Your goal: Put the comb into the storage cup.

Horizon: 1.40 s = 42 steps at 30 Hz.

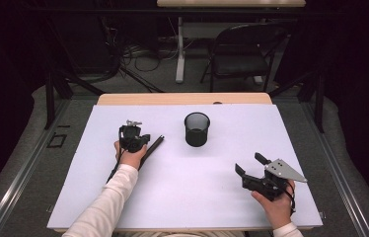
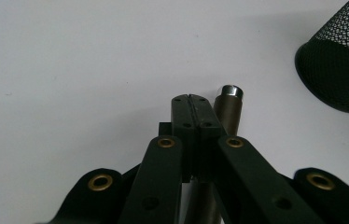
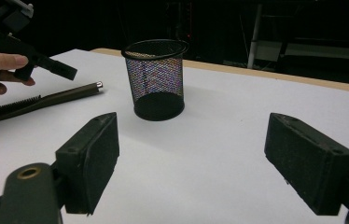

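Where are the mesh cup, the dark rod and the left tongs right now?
mesh cup [image 1: 197, 132], high view, on its front wall.
dark rod [image 3: 67, 94], right gripper view, on its shaft.
left tongs [image 2: 192, 99], left gripper view, at the closed tips.

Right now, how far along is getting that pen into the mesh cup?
Barely begun. The pen lies flat on the table, outside the empty mesh cup. The left gripper hovers over it, fingers shut and empty. The right gripper waits open. Grasping and dropping in remain.

White sheet [image 1: 187, 182] covering a wooden table [image 1: 182, 98], black folding chair [image 1: 241, 54] on the grey floor behind it, white table leg [image 1: 179, 49] beside the chair, loose cables [image 1: 138, 54] on the floor, pale tabletop edge [image 1: 231, 3] at the back.
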{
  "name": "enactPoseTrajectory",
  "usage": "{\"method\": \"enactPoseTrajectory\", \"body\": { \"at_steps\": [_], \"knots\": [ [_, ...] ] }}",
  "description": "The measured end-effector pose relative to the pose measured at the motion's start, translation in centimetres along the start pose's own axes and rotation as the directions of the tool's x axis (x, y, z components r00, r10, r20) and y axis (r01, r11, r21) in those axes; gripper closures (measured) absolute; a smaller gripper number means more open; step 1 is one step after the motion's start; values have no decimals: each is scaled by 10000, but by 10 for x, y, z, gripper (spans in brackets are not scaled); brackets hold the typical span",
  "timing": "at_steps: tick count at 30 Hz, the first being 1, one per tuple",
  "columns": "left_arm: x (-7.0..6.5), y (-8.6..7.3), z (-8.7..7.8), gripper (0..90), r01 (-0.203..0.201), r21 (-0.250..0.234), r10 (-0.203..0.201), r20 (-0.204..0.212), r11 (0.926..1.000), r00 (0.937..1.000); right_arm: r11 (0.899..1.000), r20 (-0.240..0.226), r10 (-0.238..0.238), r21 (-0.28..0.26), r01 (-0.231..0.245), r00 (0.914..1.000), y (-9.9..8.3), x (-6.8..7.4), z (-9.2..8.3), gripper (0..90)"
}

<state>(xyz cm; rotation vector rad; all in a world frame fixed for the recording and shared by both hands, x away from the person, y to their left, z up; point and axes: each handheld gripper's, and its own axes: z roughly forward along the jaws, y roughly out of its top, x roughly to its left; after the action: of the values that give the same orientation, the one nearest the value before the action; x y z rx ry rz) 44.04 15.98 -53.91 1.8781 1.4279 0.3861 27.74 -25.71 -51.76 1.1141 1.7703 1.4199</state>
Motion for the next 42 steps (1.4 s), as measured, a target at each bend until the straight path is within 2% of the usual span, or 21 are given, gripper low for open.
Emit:
{"method": "enactPoseTrajectory", "body": {
  "at_steps": [23,36,42],
  "knots": [
    [-7,-4,14,900,100,582,-100,-11,9983,9999,10000,-41,-25,-7,25,10000,0,0,0,179],
    [-13,-7,18,900,-271,893,252,225,9956,9994,10000,-79,-43,12,43,10000,0,0,0,180],
    [-21,-9,17,900,-585,1014,539,477,9931,9974,10000,-96,6,63,-6,10000,-1,0,0,181]
  ]
}}
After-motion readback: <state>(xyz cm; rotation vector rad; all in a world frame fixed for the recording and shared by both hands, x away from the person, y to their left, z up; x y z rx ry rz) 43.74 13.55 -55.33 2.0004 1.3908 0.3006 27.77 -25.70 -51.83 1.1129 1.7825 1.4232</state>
